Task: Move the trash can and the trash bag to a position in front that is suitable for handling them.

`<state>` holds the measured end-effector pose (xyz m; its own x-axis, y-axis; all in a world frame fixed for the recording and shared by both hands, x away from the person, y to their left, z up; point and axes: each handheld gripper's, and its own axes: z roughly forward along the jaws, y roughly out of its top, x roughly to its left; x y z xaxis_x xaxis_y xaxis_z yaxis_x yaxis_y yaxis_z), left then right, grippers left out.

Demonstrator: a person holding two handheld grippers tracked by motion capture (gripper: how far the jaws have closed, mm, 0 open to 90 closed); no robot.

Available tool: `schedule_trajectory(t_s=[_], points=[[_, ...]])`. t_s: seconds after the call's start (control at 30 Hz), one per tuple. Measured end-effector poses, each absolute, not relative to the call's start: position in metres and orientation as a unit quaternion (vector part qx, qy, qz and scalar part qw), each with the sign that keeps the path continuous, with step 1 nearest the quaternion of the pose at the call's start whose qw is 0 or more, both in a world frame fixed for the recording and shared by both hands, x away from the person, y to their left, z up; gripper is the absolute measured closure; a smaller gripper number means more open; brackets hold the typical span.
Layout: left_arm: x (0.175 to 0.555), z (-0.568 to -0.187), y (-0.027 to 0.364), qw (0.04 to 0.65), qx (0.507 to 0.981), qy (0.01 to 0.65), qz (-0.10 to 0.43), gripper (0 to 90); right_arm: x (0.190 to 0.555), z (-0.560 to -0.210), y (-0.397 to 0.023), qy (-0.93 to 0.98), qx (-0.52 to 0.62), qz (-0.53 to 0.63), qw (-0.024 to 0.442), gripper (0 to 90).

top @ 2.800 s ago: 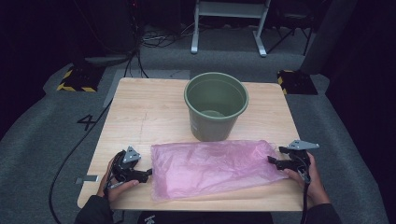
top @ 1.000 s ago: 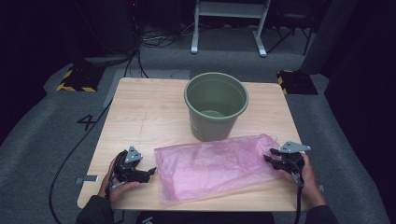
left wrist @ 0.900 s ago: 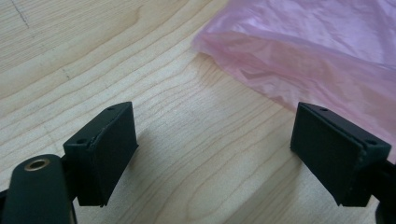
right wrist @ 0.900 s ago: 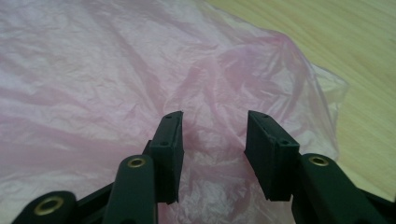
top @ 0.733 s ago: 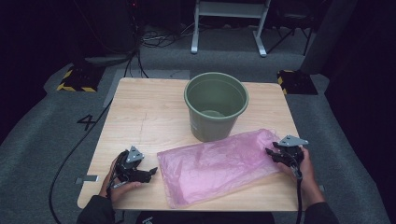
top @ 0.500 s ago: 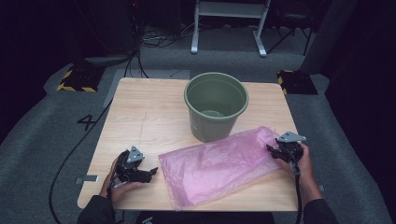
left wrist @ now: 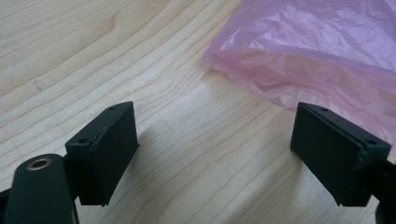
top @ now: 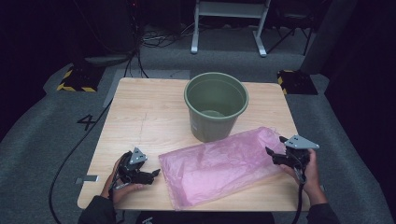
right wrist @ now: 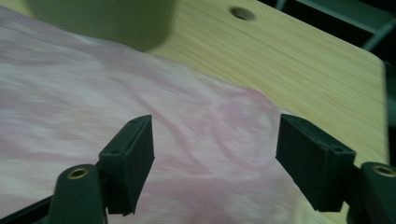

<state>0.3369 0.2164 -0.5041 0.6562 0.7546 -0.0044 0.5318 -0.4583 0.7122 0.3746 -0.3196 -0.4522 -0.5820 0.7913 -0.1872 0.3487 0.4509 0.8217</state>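
A pink plastic bag (top: pixel 224 165) is seen lying flat on the wooden table (top: pixel 144 116), spread at a slant just in front of the green bucket (top: pixel 215 105). The bag is thin and translucent, so that the wood grain shows faintly through it, and its surface is covered with fine creases and soft wrinkles. Its far right corner is raised slightly and puckered beside the bucket's base; its near left corner reaches the table's front edge. In the left gripper view the bag's left edge (left wrist: pixel 299 56) is seen as a folded, doubled rim lying on bare wood.

The right gripper (top: pixel 275 156) is held at the bag's right end, away from the bucket's right side. Its jaws have just been opening and are spread wide; in the right gripper view the pink film (right wrist: pixel 187 126) lies below and between them, but it is not pressed by either pad.

The left gripper (top: pixel 152 175) is rested to the left of the bag, well in front of the bucket. Its jaws are released and wide apart over bare wood, with the bag's edge just beyond them.
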Motion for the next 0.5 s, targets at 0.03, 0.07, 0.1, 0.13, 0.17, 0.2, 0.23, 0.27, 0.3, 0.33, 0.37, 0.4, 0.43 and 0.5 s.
schedule_trajectory(t_s=[0.03, 0.07, 0.1, 0.13, 0.17, 0.2, 0.23, 0.27, 0.3, 0.33, 0.37, 0.4, 0.43, 0.5], points=[[0.337, -0.504, 0.215, 0.353, 0.84, 0.382, 0.158, 14.3, 0.371, -0.451, -0.316, 0.807, 0.342, 0.393, 0.277, 25.9], [0.336, -0.504, 0.214, 0.352, 0.84, 0.381, 0.158, 14.3, 0.367, -0.451, -0.312, 0.813, 0.33, 0.398, 0.267, 25.9], [0.336, -0.504, 0.213, 0.353, 0.84, 0.382, 0.155, 14.3, 0.363, -0.452, -0.307, 0.819, 0.32, 0.4, 0.258, 25.4], [0.336, -0.504, 0.213, 0.352, 0.842, 0.378, 0.157, 14.3, 0.36, -0.453, -0.301, 0.827, 0.307, 0.401, 0.248, 24.6], [0.336, -0.504, 0.212, 0.353, 0.841, 0.379, 0.156, 14.3, 0.356, -0.455, -0.295, 0.835, 0.293, 0.402, 0.236, 24.3], [0.336, -0.504, 0.212, 0.353, 0.841, 0.379, 0.156, 14.3, 0.351, -0.457, -0.289, 0.842, 0.28, 0.402, 0.226, 24.3], [0.336, -0.504, 0.21, 0.353, 0.842, 0.377, 0.157, 14.3, 0.346, -0.461, -0.281, 0.849, 0.266, 0.406, 0.21, 24.3], [0.335, -0.504, 0.208, 0.353, 0.842, 0.377, 0.156, 14.3, 0.344, -0.462, -0.278, 0.852, 0.259, 0.408, 0.202, 24.2], [0.335, -0.504, 0.207, 0.355, 0.842, 0.377, 0.153, 14.3, 0.339, -0.466, -0.27, 0.861, 0.24, 0.407, 0.187, 23.5], [0.335, -0.504, 0.206, 0.353, 0.844, 0.373, 0.155, 14.3, 0.335, -0.468, -0.264, 0.868, 0.227, 0.402, 0.184, 22.5], [0.335, -0.504, 0.205, 0.354, 0.843, 0.374, 0.154, 14.3, 0.332, -0.47, -0.258, 0.872, 0.217, 0.402, 0.176, 22.5], [0.335, -0.504, 0.204, 0.353, 0.845, 0.371, 0.154, 14.3, 0.329, -0.472, -0.254, 0.876, 0.206, 0.405, 0.163, 22.4], [0.335, -0.504, 0.202, 0.354, 0.845, 0.371, 0.153, 14.3, 0.326, -0.474, -0.249, 0.878, 0.197, 0.408, 0.153, 21.3], [0.335, -0.504, 0.199, 0.354, 0.845, 0.371, 0.153, 14.3, 0.321, -0.476, -0.241, 0.883, 0.18, 0.412, 0.137, 20.5]])
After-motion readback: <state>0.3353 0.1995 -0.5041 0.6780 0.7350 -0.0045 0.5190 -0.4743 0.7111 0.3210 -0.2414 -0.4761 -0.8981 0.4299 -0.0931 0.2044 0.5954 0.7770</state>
